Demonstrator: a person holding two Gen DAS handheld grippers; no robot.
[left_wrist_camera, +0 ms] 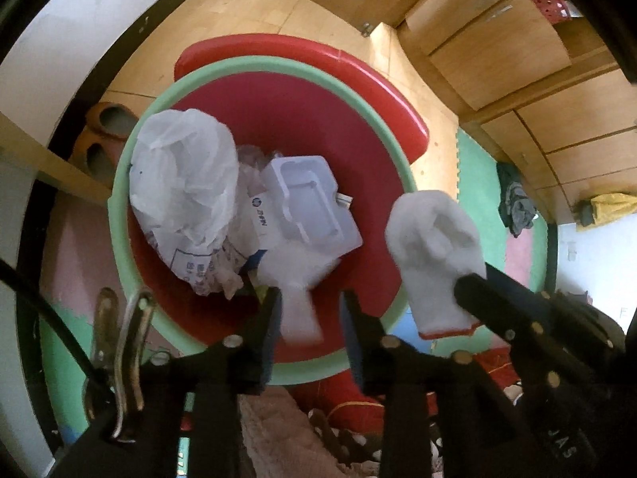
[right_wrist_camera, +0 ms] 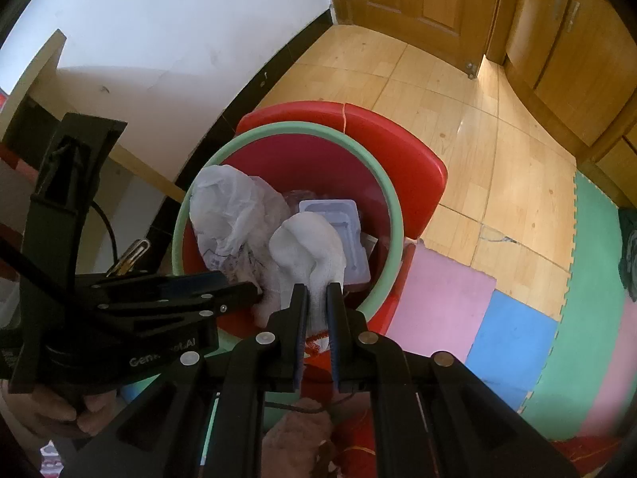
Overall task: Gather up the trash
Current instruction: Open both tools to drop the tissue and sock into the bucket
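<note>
A red bin with a green rim [left_wrist_camera: 119, 215] [right_wrist_camera: 394, 215] lies below both grippers. It holds a crumpled clear plastic bag [left_wrist_camera: 183, 175] [right_wrist_camera: 227, 207], a white moulded tray [left_wrist_camera: 306, 199] [right_wrist_camera: 338, 215] and printed paper. My left gripper [left_wrist_camera: 310, 310] [right_wrist_camera: 241, 285] hangs over the bin's near side, jaws apart. A blurred white soft piece [left_wrist_camera: 300, 314] sits in the gap, clear of the right pad. My right gripper [right_wrist_camera: 317, 294] [left_wrist_camera: 475, 279] is shut on the cuff end of a white glove [right_wrist_camera: 310, 247] [left_wrist_camera: 434, 247] with a red-trimmed cuff, held above the bin's near right rim.
The bin rests against a red plastic seat [left_wrist_camera: 358, 67] [right_wrist_camera: 418, 167] on a wooden floor. Coloured foam mats [right_wrist_camera: 509, 338] lie to the right. Orange slippers [left_wrist_camera: 103, 131] sit under a shelf at left. Wooden cabinets [left_wrist_camera: 497, 51] and a door stand behind. A hand [right_wrist_camera: 59, 410] holds the left gripper.
</note>
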